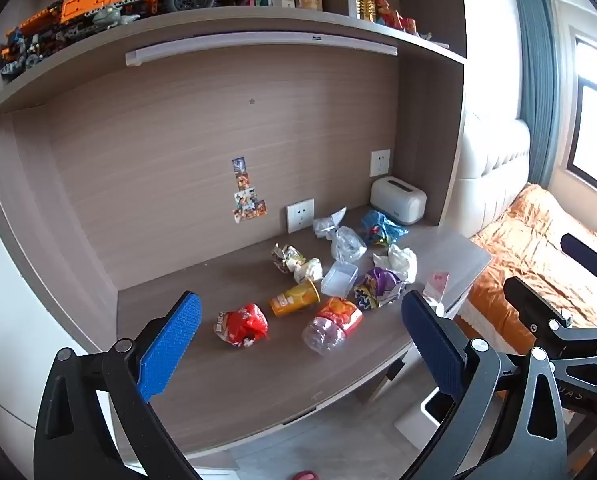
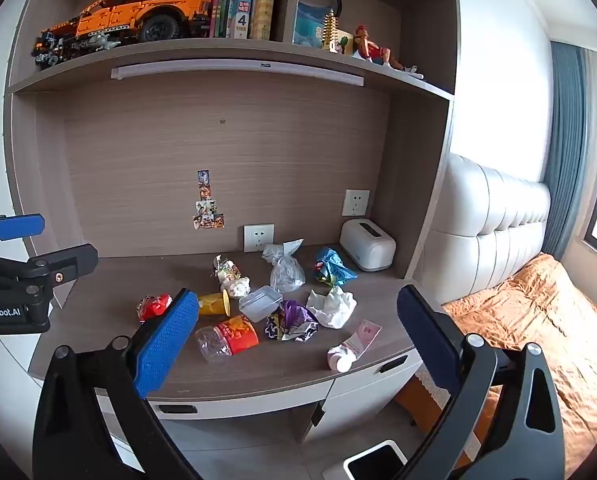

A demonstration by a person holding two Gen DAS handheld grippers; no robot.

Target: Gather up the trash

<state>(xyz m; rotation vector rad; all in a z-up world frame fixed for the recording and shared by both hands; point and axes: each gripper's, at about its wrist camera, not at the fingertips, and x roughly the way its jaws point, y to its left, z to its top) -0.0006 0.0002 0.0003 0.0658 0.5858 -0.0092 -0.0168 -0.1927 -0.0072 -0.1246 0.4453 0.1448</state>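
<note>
Trash lies scattered on the wooden desk (image 1: 258, 380): a red wrapper (image 1: 242, 324), an orange cup (image 1: 294, 299) on its side, a crushed bottle (image 1: 332, 322), a clear box (image 1: 339, 279), a purple wrapper (image 1: 378, 288), white tissue (image 1: 398, 260), a blue bag (image 1: 380, 228) and a pink tube (image 2: 354, 346). My left gripper (image 1: 300, 300) hangs open in front of the desk with nothing between its fingers. My right gripper (image 2: 298, 298) is open too, held back from the desk edge (image 2: 258, 384) and empty. A white bin (image 2: 372, 466) stands on the floor below.
A white toaster (image 2: 368, 250) sits at the desk's back right corner. Shelves above hold an orange toy truck (image 2: 138, 16), books and figures. A bed with an orange cover (image 2: 538, 320) is to the right. Drawers (image 2: 370, 384) run under the desk.
</note>
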